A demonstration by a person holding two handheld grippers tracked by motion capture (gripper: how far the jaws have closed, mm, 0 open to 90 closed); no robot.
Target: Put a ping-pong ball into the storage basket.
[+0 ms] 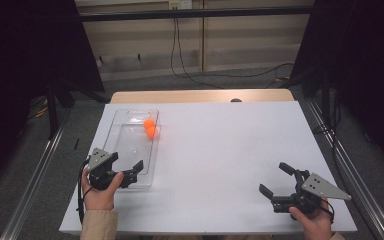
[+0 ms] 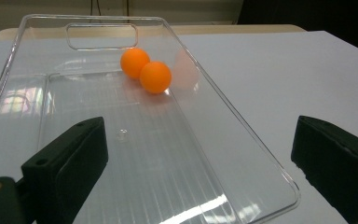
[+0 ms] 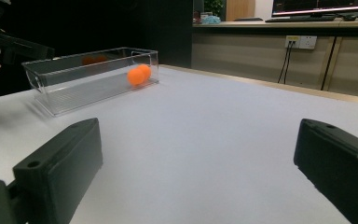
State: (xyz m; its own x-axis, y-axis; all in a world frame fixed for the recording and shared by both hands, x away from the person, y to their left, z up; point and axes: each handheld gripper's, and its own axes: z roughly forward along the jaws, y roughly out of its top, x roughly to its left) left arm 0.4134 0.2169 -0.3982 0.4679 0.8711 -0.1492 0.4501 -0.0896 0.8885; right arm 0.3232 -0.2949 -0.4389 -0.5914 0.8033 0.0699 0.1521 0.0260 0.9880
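Observation:
A clear plastic tray (image 1: 130,147) lies on the left of the white table (image 1: 220,150). Two orange balls (image 1: 150,128) rest touching each other at its far right side. My left gripper (image 1: 127,161) hovers open over the tray's near end, nothing between its jaws. In the left gripper view the balls (image 2: 145,70) lie ahead in the tray (image 2: 242,126), beyond the open gripper (image 2: 198,135). My right gripper (image 1: 274,178) is open and holds nothing, low over the table at the near right. The right gripper view shows the tray (image 3: 74,79) and balls (image 3: 138,74) far off past its gripper (image 3: 198,135).
Bare white tabletop spreads between the tray and the right gripper. A wooden strip (image 1: 200,96) borders the table's far edge. Metal rails (image 1: 350,170) run along both sides, dark curtains stand behind, and cables (image 1: 180,65) lie on the floor beyond.

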